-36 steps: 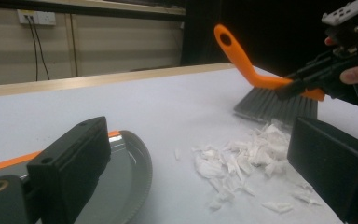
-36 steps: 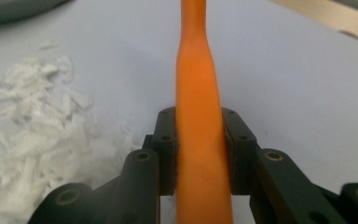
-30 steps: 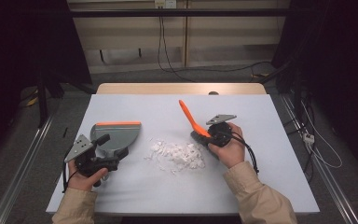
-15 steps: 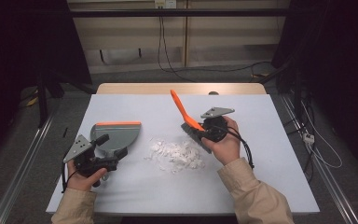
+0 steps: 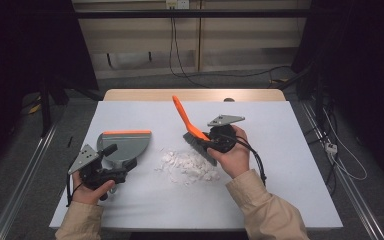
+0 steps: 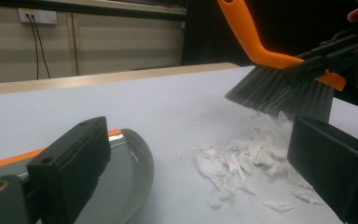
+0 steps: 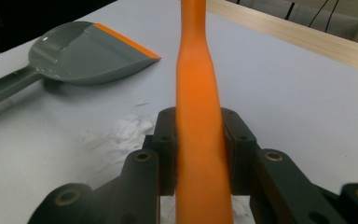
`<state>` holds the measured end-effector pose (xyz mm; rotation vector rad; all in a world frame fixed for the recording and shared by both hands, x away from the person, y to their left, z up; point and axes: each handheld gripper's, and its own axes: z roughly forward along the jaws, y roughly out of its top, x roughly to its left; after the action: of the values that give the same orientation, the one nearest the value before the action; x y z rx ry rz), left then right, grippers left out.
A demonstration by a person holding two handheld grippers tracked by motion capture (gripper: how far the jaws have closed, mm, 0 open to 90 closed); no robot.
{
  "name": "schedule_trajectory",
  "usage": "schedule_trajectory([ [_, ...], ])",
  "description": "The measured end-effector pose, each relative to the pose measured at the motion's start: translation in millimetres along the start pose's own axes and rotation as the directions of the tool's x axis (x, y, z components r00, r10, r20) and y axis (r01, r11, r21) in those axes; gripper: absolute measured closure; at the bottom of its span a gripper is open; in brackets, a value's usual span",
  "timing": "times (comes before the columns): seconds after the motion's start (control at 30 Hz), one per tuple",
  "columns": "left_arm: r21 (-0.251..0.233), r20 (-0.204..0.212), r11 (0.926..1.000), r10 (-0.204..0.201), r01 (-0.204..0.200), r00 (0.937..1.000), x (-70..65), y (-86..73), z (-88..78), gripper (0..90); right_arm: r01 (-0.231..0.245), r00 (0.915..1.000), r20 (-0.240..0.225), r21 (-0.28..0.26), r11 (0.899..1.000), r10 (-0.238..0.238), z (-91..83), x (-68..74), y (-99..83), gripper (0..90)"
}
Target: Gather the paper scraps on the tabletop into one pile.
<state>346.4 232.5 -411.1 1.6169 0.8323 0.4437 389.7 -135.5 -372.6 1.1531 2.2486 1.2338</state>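
Right tongs [image 5: 206, 141] clamp the brush [image 5: 192, 131], handle tilted up; left tongs [image 5: 114, 161] gape beside the dustpan [image 5: 125, 142].

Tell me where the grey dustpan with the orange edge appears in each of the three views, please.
High view: the dustpan lies left of centre, by the left gripper.
Left gripper view: its grey rim curves along the bottom left, beside the near jaw.
Right gripper view: it sits at the top left.
Shared landmark: the white paper scraps.
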Motion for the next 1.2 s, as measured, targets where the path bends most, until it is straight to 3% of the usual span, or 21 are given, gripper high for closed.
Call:
schedule_trajectory([
  [0.2, 0.003, -0.001, 1.0000, 0.003, -0.003, 1.0000, -0.3, -0.3, 0.0, 5.5, -0.054, 0.9956, -0.079, -0.020, 0.998, 0.052, 11.1, 20.7, -0.9, 71.8],
  [0.27, 0.002, 0.001, 1.0000, 0.003, -0.003, 1.0000, -0.6, -0.2, -0.4, 5.5, -0.048, 0.9955, -0.082, -0.017, 0.999, 0.047, 15.8, 26.8, -2.0, 71.8],
  [0.4, 0.001, -0.001, 1.0000, 0.000, 0.000, 1.0000, 0.0, -0.5, -0.9, 5.5, -0.096, 0.9890, -0.114, -0.019, 0.995, 0.094, 24.5, 34.6, -4.4, 71.9],
  [1.0, 0.001, 0.003, 1.0000, 0.003, -0.003, 1.0000, -0.4, -0.8, -0.4, 5.5, -0.163, 0.9723, -0.169, 0.007, 0.987, 0.162, 55.1, 60.0, -11.6, 71.8],
  [1.2, 0.002, 0.004, 1.0000, 0.006, -0.006, 1.0000, 0.1, -0.4, -1.1, 5.5, -0.181, 0.9633, -0.200, 0.010, 0.983, 0.179, 67.1, 72.7, -11.1, 71.8],
])
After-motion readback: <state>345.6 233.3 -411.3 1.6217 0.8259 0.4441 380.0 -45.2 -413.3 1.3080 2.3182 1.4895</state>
